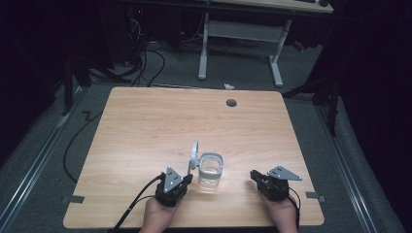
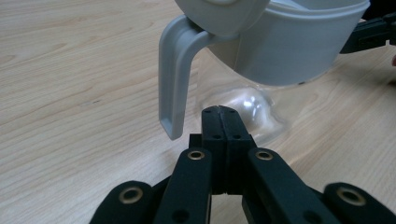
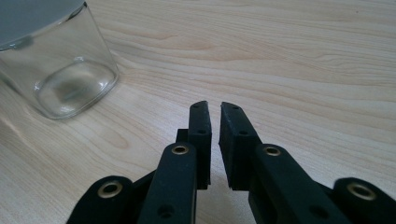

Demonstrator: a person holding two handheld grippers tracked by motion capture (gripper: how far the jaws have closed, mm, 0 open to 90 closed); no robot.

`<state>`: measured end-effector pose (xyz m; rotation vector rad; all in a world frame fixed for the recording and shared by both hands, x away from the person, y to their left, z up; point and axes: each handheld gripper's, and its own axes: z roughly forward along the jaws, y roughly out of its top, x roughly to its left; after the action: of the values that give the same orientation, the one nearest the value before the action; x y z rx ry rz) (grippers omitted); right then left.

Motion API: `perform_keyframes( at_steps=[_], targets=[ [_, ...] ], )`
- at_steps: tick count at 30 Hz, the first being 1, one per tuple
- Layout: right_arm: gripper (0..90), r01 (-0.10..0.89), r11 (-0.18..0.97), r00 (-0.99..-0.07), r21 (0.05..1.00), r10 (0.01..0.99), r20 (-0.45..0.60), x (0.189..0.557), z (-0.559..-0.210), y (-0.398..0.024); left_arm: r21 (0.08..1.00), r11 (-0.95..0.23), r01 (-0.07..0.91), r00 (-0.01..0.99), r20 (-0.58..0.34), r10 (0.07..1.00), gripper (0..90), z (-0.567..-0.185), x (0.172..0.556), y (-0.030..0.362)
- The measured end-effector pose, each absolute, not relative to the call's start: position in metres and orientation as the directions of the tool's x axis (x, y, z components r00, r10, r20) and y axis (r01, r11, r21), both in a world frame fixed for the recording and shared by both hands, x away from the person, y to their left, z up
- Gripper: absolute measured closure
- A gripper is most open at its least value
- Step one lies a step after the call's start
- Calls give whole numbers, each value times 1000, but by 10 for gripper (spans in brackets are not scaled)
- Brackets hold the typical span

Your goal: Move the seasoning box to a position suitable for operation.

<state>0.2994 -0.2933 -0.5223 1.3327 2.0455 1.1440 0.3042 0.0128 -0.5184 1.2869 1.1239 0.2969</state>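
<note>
Clear glass jar (image 1: 211, 171), grey plastic collar, woodgrain table (image 1: 145, 126)

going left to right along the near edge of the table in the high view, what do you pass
left black tongs with a grey three-cornered plate → clear glass jug with a grey plastic rim and raised lid → right black tongs with a grey plate

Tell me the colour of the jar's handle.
Light grey, like the collar it joins; the handle shows best in the left gripper view.

Clear glossy glass jar (image 1: 210, 174), matt wood table (image 1: 145, 126)
</note>
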Motion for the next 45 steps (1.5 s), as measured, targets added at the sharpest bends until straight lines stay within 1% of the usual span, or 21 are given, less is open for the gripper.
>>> perform_keyframes(
  at_steps=[7, 17, 21, 30, 39, 42, 45],
  targets=[
    [899, 530, 188, -429, 827, 900, 71, 299, -523, -295, 862, 332, 383, 472, -492, 731, 900, -516, 314, 12],
    [900, 530, 189, -430, 827, 900, 70, 299, -523, -293, 860, 342, 379, 457, -495, 739, 900, -517, 330, 17],
    [900, 533, 179, -425, 827, 902, 78, 299, -523, -293, 850, 359, 385, 447, -512, 734, 900, -518, 339, 18],
    [900, 532, 179, -422, 828, 904, 75, 299, -524, -293, 838, 379, 393, 435, -533, 726, 900, -518, 356, 16],
    [900, 537, 182, -419, 824, 905, 73, 299, -525, -290, 842, 369, 393, 435, -524, 732, 900, -520, 376, 9],
    [900, 534, 191, -424, 823, 903, 66, 299, -525, -287, 848, 360, 390, 437, -514, 738, 900, -520, 375, 13],
    [900, 526, 199, -432, 827, 900, 58, 299, -524, -281, 858, 348, 379, 428, -495, 756, 900, -520, 366, 29]
  ],
)
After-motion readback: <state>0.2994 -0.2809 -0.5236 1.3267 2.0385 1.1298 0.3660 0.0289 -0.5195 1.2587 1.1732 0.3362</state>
